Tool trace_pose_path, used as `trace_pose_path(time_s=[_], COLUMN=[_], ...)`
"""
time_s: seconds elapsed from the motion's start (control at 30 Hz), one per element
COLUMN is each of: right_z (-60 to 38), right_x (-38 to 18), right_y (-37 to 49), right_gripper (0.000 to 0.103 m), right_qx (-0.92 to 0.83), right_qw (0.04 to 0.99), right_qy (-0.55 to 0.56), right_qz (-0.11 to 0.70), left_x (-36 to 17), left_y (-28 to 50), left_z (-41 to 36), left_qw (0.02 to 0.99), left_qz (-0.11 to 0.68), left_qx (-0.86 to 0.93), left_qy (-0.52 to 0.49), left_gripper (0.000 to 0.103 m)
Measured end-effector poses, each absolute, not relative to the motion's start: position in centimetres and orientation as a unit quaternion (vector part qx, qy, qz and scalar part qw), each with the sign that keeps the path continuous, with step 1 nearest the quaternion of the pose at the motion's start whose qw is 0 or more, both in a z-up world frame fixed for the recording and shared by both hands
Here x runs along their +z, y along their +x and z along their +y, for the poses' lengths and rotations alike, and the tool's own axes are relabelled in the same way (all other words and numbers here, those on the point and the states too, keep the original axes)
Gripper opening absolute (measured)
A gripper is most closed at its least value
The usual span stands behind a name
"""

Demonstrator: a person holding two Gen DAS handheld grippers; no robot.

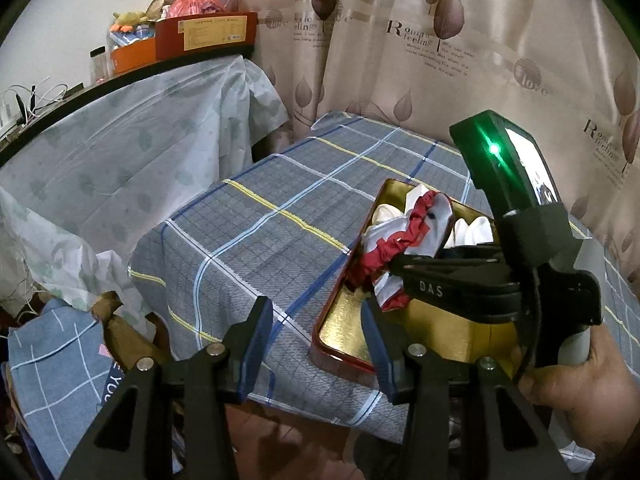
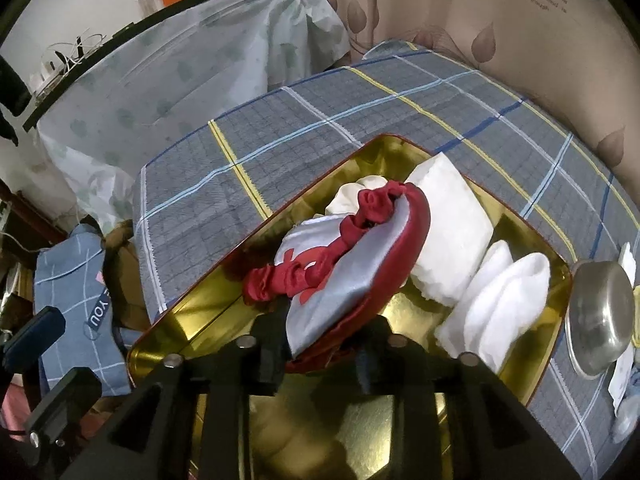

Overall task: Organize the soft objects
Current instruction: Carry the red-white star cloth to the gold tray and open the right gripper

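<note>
Plaid-covered table (image 1: 280, 216) up against a leaf-print curtain (image 1: 400, 40), with a gold tin (image 2: 208, 312) sitting on the cloth. Packed toward the far end of the tin: white soft pieces (image 2: 496, 304) plus a silver-and-red satin eye mask (image 2: 340, 276) with a scrunched red band. Right gripper (image 2: 320, 356) over the tin, fingers a little apart with the mask's near edge between them, can't tell if actually pinching. Left gripper (image 1: 316, 348) just off the tin's near left edge, fingers apart, nothing between. Steel bowl (image 2: 600, 312) off to the right of the tin.
</note>
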State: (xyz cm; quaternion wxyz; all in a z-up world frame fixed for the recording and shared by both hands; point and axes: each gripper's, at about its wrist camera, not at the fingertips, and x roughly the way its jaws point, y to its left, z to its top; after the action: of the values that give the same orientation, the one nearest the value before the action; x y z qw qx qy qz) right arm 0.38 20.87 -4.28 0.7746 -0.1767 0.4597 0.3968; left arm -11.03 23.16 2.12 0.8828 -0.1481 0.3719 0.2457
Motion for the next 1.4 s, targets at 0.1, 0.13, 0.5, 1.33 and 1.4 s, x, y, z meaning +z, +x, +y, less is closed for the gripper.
trace_pose_path(time_s=[0.1,0.13,0.5,1.33,1.4], right_z=[20.5,20.4,15.8,-26.4,-28.4], right_x=[-4.0,-3.9,0.3,-6.7,-7.7], right_y=[0.3,0.2,-1.8,-0.9,-0.9], right_gripper=[0.055,0.061,0.075,0.091,0.091], right_qx=[0.403,0.404,0.408,-0.053,-0.055], right_qw=[0.775,0.777,0.819,0.914,0.912], right_qy=[-0.165,-0.163,-0.117,-0.107,-0.074], right_qz=[0.457,0.455,0.386,0.389,0.399], left_x=[2.0,2.0,1.9,2.7,2.8], left_y=[-11.0,-11.0,-10.9,-9.6,-8.8], left_z=[23.3,23.3,23.4,15.5,13.7], left_qw=[0.881,0.881,0.880,0.901,0.902], left_qz=[0.374,0.375,0.377,0.400,0.411], left_qx=[0.247,0.248,0.253,0.155,0.113], left_qy=[-0.149,-0.149,-0.142,-0.066,-0.065], left_gripper=[0.047,0.047,0.047,0.047,0.047])
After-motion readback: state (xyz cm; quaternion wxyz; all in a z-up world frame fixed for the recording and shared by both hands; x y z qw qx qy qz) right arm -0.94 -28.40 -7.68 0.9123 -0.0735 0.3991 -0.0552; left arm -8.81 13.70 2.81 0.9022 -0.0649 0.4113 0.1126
